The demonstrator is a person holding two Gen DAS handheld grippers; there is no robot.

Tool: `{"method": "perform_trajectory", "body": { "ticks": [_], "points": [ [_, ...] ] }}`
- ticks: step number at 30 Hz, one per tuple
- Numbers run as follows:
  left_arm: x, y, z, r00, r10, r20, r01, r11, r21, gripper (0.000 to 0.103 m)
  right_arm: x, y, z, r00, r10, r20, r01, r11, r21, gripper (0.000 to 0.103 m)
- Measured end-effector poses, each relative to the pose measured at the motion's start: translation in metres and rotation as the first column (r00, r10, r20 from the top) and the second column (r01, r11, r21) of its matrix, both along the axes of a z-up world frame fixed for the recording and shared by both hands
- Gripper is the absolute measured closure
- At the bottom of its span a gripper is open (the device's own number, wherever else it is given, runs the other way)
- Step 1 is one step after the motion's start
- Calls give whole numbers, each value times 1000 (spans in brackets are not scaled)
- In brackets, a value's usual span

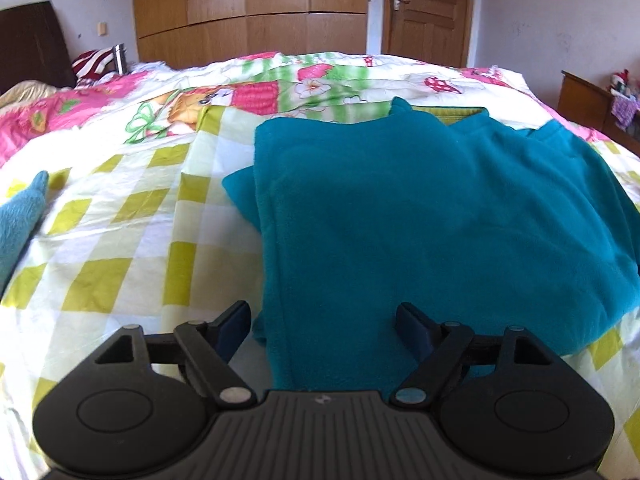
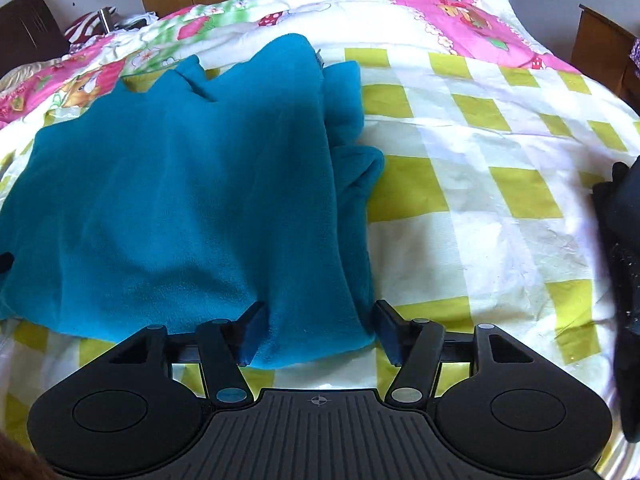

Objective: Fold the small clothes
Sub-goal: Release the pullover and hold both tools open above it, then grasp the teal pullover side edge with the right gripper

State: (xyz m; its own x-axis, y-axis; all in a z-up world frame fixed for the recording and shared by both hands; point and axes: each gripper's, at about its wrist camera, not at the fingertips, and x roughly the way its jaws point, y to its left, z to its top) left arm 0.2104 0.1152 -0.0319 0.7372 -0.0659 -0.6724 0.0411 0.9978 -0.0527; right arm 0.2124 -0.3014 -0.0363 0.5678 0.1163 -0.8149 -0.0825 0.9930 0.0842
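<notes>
You are looking at two bright, daylit fisheye pictures. Sun glares off the checked bedsheet (image 2: 480, 216), washing out its white squares. The teal fleece garment (image 1: 400, 232) is saturated, with a soft shadow across its near part. Beyond the garment, the wardrobe (image 1: 248, 8) bows with lens distortion. Frame corners darken; both pictures look slightly soft.

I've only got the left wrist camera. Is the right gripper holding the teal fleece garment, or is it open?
Observer: Open. The right gripper straddles the near right corner of the teal fleece garment, but its pads aren't clamping it.
Operator: What's to the right of the garment?
Observer: Bare green-checked sheet, then a black fabric item at the picture's right edge; I can't tell what it is.
</notes>
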Motion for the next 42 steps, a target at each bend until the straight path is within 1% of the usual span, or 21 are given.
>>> {"method": "perform_trajectory", "body": {
  "ticks": [2,3,4,6,7,8,9,10,11,13,18,23,26,27,29,31,32,34,37,40,42],
  "points": [
    [-3,12,6,998,55,11,-54,997,-61,11,-1,2,1,1000,-3,24,2,999,38,41],
    [-2,17,6,997,75,11,-74,996,-58,11,-4,0,4,999,4,37,-7,997,75,41],
    [-1,19,3,997,80,-9,-80,996,-50,11,-3,0,4,999,7,42,-11,995,101,41],
    [7,21,-10,996,40,-82,-47,996,-79,13,-1,-6,0,999,-17,42,11,989,149,41],
    [10,21,-12,995,41,-94,-50,995,-90,14,2,-7,-4,999,-27,38,20,986,167,40],
    [12,21,-11,994,35,-102,-47,993,-109,25,5,-8,-8,999,-44,32,37,982,184,40],
    [12,21,-8,993,22,-112,-39,989,-143,42,7,-9,-10,997,-65,32,57,977,206,41],
    [11,20,-5,991,10,-130,-32,985,-172,47,7,-10,-9,996,-80,36,70,971,230,50],
    [11,18,-4,989,-4,-146,-21,985,-169,52,6,-9,-8,996,-83,36,72,970,232,69],
    [4,11,-3,986,-30,-165,9,992,-128,55,4,-7,-8,996,-91,5,87,971,225,82],
    [-28,14,3,974,-45,-222,11,988,-152,60,-33,-12,5,998,-59,-21,62,972,225,86],
    [-91,4,8,948,-98,-304,72,993,-95,58,-112,-15,17,993,-38,-111,63,971,231,86],
    [-119,-8,10,953,-72,-293,63,997,-39,53,-151,-23,8,982,-102,-157,138,961,240,79],
    [-125,-10,14,959,-50,-278,42,999,-33,53,-157,-25,5,980,-123,-158,159,958,239,77],
    [-136,-10,24,972,13,-235,-21,999,-31,53,-167,-32,5,975,-184,-128,212,941,264,66],
    [-147,-10,39,986,66,-155,-64,998,12,53,-174,-39,11,967,-242,-76,254,919,303,60],
    [-154,-12,47,991,81,-104,-77,996,41,53,-177,-43,15,963,-267,-39,265,909,322,53],
    [-161,-18,61,995,94,-33,-93,995,37,52,-178,-51,18,953,-303,24,277,897,346,43],
    [-157,-39,69,1000,26,10,-26,999,-45,50,-167,-61,5,938,-344,47,303,876,376,43],
    [-136,-81,64,996,-90,27,91,995,-33,50,-153,-68,-17,937,-349,-10,312,825,471,43],
    [-122,-106,58,987,-156,25,157,987,-29,50,-149,-68,-25,943,-333,11,284,821,494,43]
  ]
}}
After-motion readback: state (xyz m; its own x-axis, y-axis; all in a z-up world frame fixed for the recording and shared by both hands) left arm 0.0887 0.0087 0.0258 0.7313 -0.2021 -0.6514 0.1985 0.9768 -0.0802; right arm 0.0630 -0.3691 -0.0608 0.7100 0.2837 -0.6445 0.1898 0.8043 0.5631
